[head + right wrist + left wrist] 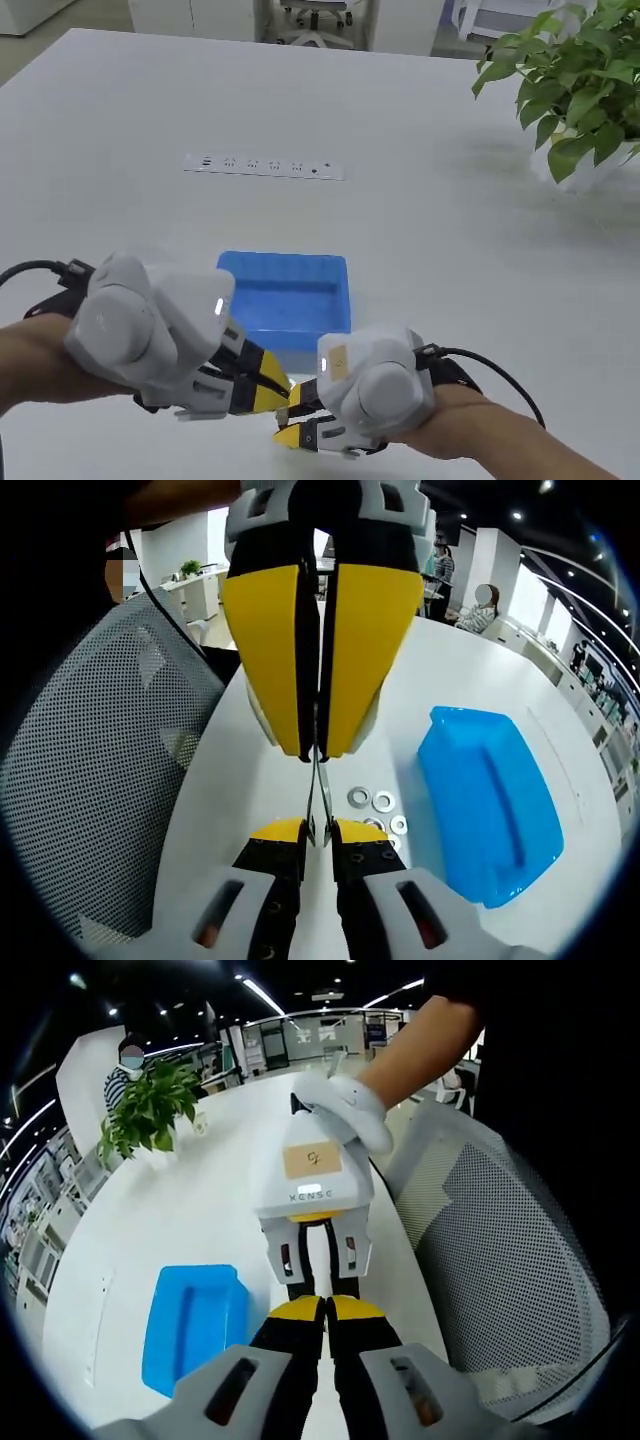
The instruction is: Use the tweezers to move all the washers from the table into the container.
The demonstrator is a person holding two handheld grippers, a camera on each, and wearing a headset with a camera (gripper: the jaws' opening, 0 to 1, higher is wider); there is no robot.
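Spanning the head view is a broad white surface [450,250]. A grey mesh chair [90,780] stands at its near edge, seen in both gripper views. A leafy green plant [575,80] in a white pot sits at the far right. A blue container [290,295], a shallow rectangular tray, lies near the middle of the surface, with nothing visible inside it. A white power strip [265,166] lies flat beyond it, well apart on the far side.

Two hand-held grippers meet tip to tip at the near edge, just in front of the container. The left hand-held gripper [326,1305] points right, and its yellow-tipped jaws are pressed together. The right hand-held gripper [318,832] points left, with its jaws also drawn together. Thin metal tweezers [318,790] run between them, one end pinched in the left jaws and the other in the right jaws.

A few small silver washers [376,802] lie flat on the surface beside the tweezers, close to the container's near wall and outside it.
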